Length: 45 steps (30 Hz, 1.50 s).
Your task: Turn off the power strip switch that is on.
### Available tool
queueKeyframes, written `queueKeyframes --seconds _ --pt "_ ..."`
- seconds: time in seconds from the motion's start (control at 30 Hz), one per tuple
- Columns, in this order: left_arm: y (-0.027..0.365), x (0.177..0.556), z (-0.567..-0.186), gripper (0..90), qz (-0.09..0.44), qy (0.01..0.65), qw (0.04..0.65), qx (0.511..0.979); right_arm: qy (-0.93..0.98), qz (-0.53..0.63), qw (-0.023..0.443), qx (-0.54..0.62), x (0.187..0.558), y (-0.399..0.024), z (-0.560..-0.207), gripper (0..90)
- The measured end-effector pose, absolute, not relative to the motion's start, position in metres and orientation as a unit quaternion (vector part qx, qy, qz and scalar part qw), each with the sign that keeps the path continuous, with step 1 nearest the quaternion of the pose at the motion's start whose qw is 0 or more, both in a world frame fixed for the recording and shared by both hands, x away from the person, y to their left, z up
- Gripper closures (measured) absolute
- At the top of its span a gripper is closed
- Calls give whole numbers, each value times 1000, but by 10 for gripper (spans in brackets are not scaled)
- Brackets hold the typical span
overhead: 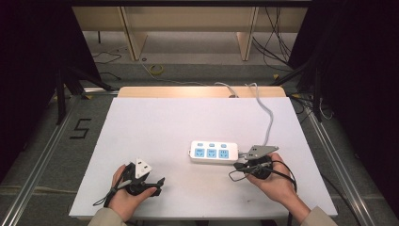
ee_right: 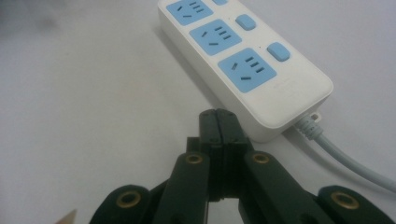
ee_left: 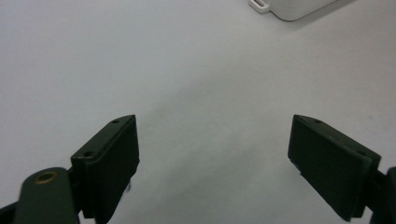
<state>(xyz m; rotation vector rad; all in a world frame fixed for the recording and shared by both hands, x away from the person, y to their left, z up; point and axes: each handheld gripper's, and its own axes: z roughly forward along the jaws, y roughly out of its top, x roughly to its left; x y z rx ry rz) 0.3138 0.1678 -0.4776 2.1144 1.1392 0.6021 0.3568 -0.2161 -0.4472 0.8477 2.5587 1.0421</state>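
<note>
Power strip (overhead: 212,152): white, three blue sockets, lying flat on the white worktop (overhead: 155,127); its grey cable (overhead: 268,117) runs off the far edge.
Right gripper (ee_right: 218,116): jaws pressed together, nothing between them, tips just beside the strip's cable end, possibly touching it.
Left gripper (ee_left: 215,140): jaws spread wide, empty, well apart from the strip.

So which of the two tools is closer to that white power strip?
Right. The right tool, shut, sits at the power strip's cable end, nearly touching. The left tool, open, rests well off near the table's front left.
</note>
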Motion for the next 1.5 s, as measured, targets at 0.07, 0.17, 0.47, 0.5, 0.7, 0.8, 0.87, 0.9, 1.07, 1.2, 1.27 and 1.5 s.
queueKeyframes --seconds 0.07,0.17,0.47,0.5,0.7,0.8,0.87,0.9,1.07,1.2,1.27,1.5 --pt "168 314 -478 163 229 436 327 807 879 357 125 290 358 -215 -447 900" --pt "168 314 -478 164 230 435 326 807 879 355 126 291 359 -214 -446 900" --pt "167 314 -477 163 231 433 328 807 881 353 126 290 363 -209 -445 900" --pt "167 314 -477 163 231 433 328 807 881 352 125 290 363 -209 -445 900" --pt "166 314 -477 163 230 435 329 806 883 349 123 289 366 -206 -445 900" --pt "166 314 -478 163 231 434 329 806 883 348 123 289 366 -204 -445 900" --pt "166 314 -478 163 230 434 328 807 884 348 123 288 368 -203 -444 900" --pt "166 314 -478 164 230 434 328 807 884 348 123 287 369 -202 -444 900" --pt "166 314 -478 163 230 434 328 807 885 346 124 287 371 -200 -443 900" --pt "166 314 -478 163 229 431 326 810 886 344 124 285 374 -198 -442 900" --pt "165 314 -478 164 229 431 325 810 886 343 123 287 375 -197 -442 900" --pt "165 314 -478 163 230 430 326 810 888 340 124 282 378 -192 -441 900"
